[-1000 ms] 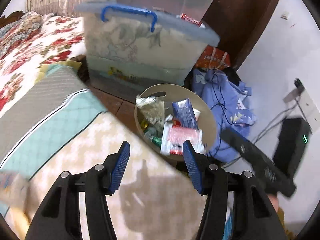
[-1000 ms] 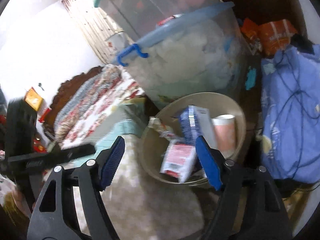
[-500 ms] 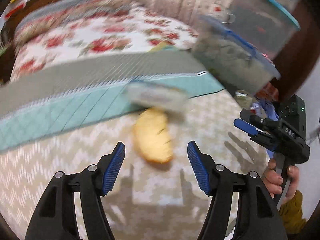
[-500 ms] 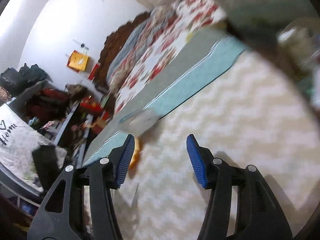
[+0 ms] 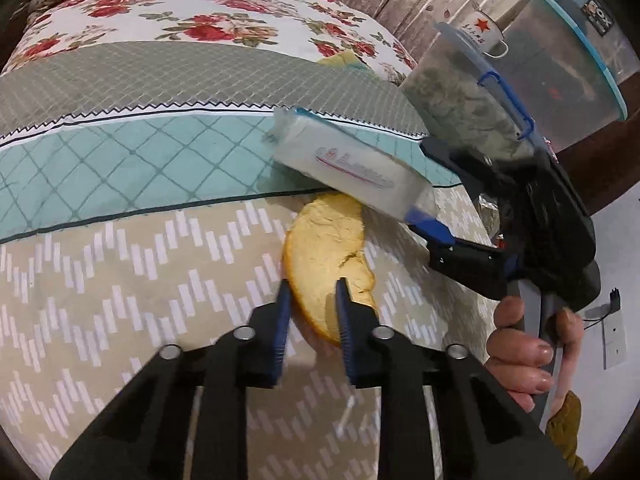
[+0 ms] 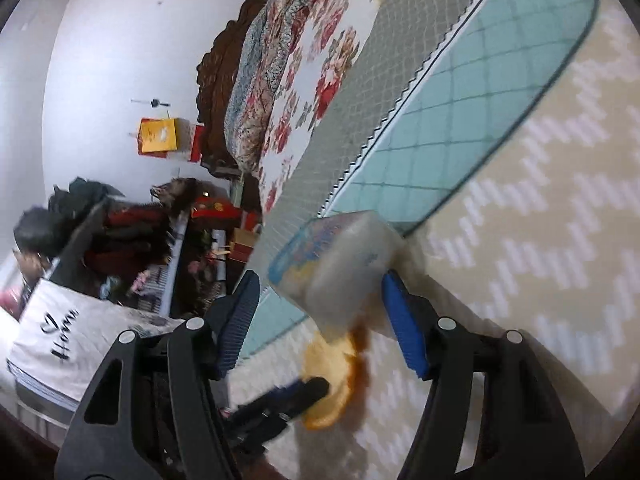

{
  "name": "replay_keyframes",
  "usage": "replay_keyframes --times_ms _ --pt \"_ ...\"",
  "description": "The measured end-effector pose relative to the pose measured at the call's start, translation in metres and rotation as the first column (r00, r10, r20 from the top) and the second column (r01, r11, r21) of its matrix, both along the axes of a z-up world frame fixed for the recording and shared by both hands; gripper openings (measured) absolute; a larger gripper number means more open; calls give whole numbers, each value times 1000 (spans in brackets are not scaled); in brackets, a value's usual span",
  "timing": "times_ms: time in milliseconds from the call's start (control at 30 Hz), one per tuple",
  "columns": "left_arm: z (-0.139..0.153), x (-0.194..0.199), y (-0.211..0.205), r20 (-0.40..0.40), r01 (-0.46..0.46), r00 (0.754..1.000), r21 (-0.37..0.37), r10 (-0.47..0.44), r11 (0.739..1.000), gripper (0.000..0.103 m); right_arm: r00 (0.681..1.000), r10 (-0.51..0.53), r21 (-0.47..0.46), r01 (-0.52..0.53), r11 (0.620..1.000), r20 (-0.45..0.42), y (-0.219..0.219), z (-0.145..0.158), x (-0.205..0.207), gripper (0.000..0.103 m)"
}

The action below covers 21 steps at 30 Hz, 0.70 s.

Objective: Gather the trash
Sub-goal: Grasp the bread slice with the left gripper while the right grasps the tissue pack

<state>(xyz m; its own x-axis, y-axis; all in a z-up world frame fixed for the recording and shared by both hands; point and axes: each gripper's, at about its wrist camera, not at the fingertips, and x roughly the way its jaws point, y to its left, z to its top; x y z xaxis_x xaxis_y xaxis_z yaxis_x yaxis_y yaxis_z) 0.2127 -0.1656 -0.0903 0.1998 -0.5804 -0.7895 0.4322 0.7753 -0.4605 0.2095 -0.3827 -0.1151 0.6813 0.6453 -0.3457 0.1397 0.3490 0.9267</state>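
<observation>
Left hand-held gripper (image 5: 311, 296) tight on orange peel (image 5: 328, 256)

Bright indoor light, fisheye edges, motion blur

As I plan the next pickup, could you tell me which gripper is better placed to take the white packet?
Right gripper: its open jaws already straddle the white packet. The left gripper is shut on the orange peel.

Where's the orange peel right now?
The orange peel lies on the bedspread at centre in the left wrist view, just below the white packet.
</observation>
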Motion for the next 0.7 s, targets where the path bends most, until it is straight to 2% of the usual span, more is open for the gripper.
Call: replay_keyframes --times_ms 33,67,133,167,400,567,700 --pt "-1 0 1 -1 -6 1000 4 6 1000 8 1000 4 0 -4 1000 -3 2 -1 4 64" --pt "-2 0 2 -1 -12 1000 3 12 1000 6 1000 13 -4 -13 1000 -14 8 -1 10 58" --pt "-2 -1 4 -2 -13 1000 4 13 1000 5 998 43 18 -42 999 -52 17 -9 18 40" --pt "0 -4 5 8 -11 1000 16 11 1000 5 998 45 29 -44 999 -52 16 -11 18 35" --pt "6 -29 22 22 15 1000 24 -16 1000 4 1000 -7 -6 7 1000 15 12 -4 -29 30" --pt "8 -51 42 2 29 1000 6 -29 1000 4 998 -32 -81 37 996 58 4 -2 -97 30" --pt "12 -60 38 -13 49 999 -13 -49 999 3 995 -74 -136 82 987 64 -8 -3 -145 29"
